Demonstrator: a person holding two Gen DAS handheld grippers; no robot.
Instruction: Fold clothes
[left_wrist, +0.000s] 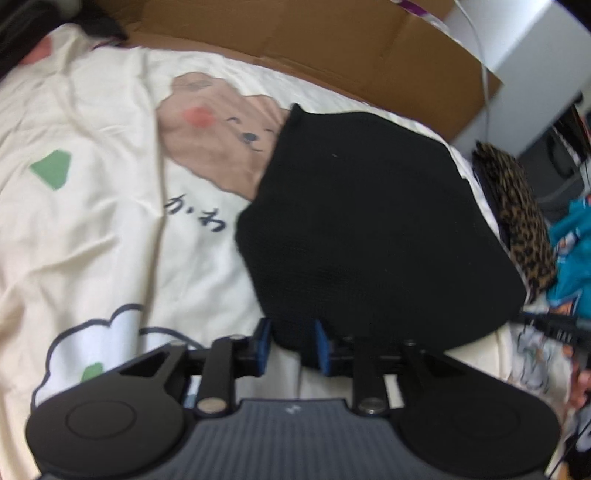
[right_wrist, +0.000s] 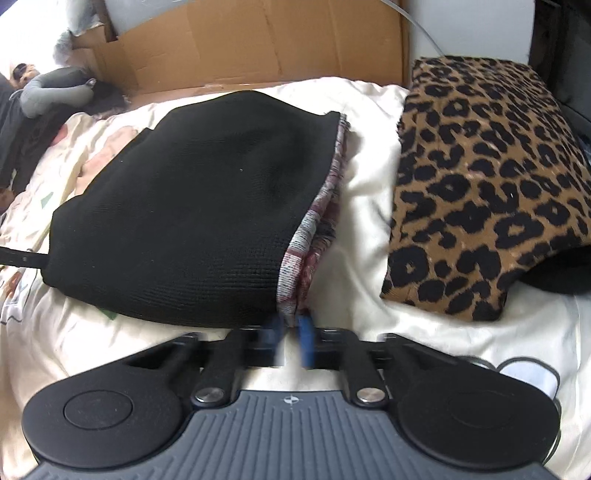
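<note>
A folded black knit garment (left_wrist: 369, 221) lies on a cream bedsheet (left_wrist: 92, 221) printed with a bear; it also shows in the right wrist view (right_wrist: 192, 206), with a plaid lining (right_wrist: 314, 236) showing along its right edge. My left gripper (left_wrist: 291, 343) stands at the garment's near edge, its blue pads apart with a fold of black cloth between them. My right gripper (right_wrist: 291, 328) is at the near right corner, its pads close together on the plaid edge. The left gripper's finger (right_wrist: 22, 256) shows at the garment's left side.
A folded leopard-print garment (right_wrist: 484, 177) lies right of the black one; it also shows in the left wrist view (left_wrist: 517, 218). Brown cardboard (right_wrist: 258, 40) stands behind the bed. Teal clothing (left_wrist: 572, 251) lies at the far right. Dark clothes and a grey item (right_wrist: 51, 92) lie far left.
</note>
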